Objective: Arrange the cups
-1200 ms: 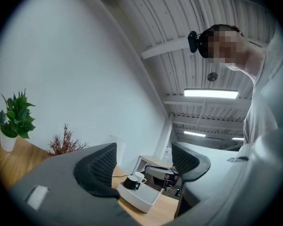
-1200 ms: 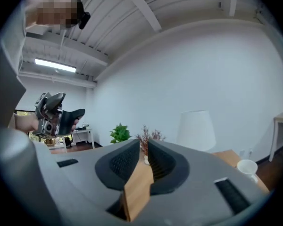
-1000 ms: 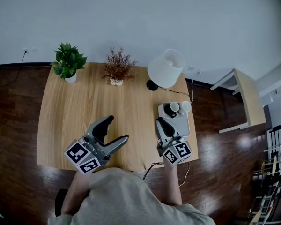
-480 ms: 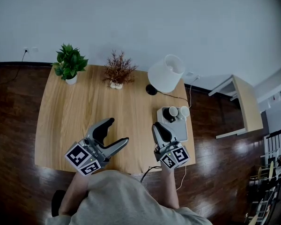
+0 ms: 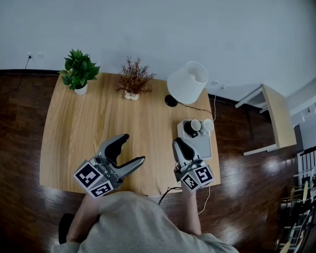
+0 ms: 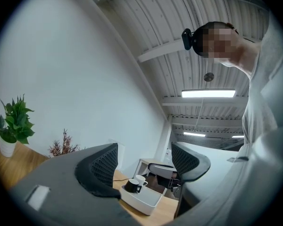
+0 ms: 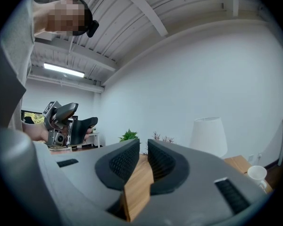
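A white tray (image 5: 204, 147) sits at the table's right edge. At its far end stand a black cup (image 5: 189, 129) and two white cups (image 5: 196, 125) (image 5: 208, 124). My right gripper (image 5: 179, 142) is shut and empty, just left of the tray above the table. My left gripper (image 5: 134, 148) stands open with nothing in it, near the front edge at the middle. In the left gripper view the black cup (image 6: 132, 186), a white cup (image 6: 141, 179) and the tray (image 6: 144, 200) show far off between the open jaws of the left gripper (image 6: 146, 161). In the right gripper view the right gripper (image 7: 142, 161) is empty.
Along the back of the wooden table (image 5: 84, 125) stand a green potted plant (image 5: 79, 70), a dried plant (image 5: 132, 79) and a white lamp (image 5: 187, 83) with a cord. A small side table (image 5: 276, 117) stands to the right on the dark floor.
Both grippers hold still and keep their states. Only the head view has shifted slightly.
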Demonstrator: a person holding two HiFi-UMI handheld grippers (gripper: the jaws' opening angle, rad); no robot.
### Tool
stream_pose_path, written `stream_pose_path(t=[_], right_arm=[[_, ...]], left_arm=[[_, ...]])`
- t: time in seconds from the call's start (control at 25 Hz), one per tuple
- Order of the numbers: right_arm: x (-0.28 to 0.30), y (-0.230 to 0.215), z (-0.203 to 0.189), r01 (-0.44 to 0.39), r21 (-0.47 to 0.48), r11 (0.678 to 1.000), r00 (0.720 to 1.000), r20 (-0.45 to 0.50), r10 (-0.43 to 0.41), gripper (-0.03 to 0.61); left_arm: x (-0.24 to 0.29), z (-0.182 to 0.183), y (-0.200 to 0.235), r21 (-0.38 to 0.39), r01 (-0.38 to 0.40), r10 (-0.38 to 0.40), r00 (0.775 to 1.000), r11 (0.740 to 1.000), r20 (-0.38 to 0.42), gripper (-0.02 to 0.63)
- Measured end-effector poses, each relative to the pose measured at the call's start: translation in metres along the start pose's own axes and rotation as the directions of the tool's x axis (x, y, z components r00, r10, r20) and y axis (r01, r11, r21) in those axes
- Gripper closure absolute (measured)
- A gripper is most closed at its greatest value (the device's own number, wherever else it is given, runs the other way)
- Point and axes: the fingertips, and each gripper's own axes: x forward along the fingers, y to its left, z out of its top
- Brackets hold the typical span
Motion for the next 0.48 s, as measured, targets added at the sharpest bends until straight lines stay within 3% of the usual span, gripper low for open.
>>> stream_pose_path(t=[0.48], right_arm=[[-0.015,-0.021,0.002,0.08,0.02,0.997,0.996,0.027,-0.081,0.526]], left_arm=[[-0.003,-0.008,0.002,-0.019,-0.007,0.007,1.0,1.0,-0.014,0.261]])
